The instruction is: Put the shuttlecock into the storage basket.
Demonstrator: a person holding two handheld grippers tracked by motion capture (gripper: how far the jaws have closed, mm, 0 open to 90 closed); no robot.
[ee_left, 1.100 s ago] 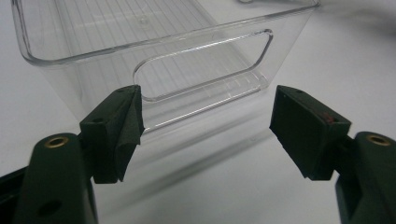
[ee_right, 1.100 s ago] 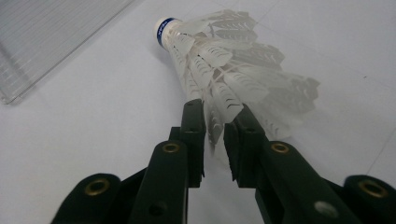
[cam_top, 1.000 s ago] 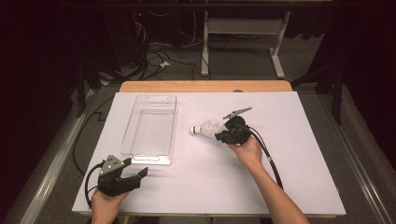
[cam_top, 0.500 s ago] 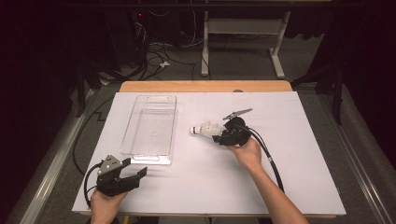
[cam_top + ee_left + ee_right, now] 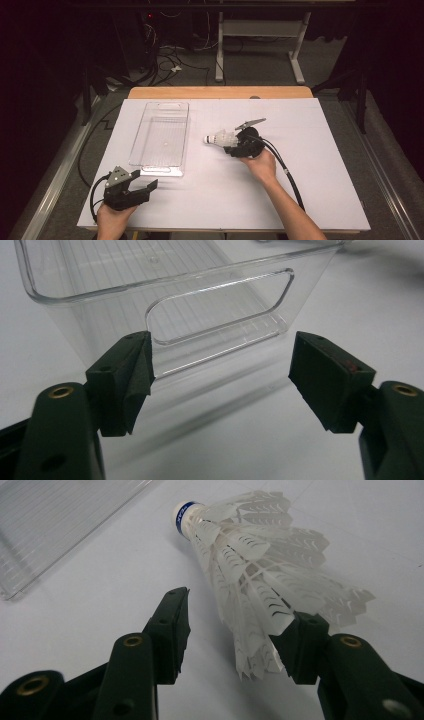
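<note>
A white feather shuttlecock (image 5: 218, 138) (image 5: 255, 560) with a blue band on its cork lies on its side on the white table (image 5: 300, 175), cork toward the clear bin. My right gripper (image 5: 229, 145) (image 5: 240, 607) has just been opening. The feather skirt sits between its jaws, resting against the right pad (image 5: 300, 640) with a gap to the left one. My left gripper (image 5: 145, 181) (image 5: 221, 340) stands open at the table's front left. Its jaws point at the near end wall of the clear plastic bin (image 5: 160, 167) (image 5: 215, 315), and nothing is between them.
The bin is long, has handle cut-outs at both ends and holds nothing. A black cable (image 5: 287, 170) trails from the right gripper toward the front edge. A wooden strip (image 5: 220, 92) borders the table's far side, with desk legs and cables on the floor beyond.
The right gripper's jaws have spread apart around the shuttlecock's feathers. Both hands stay where they were.
</note>
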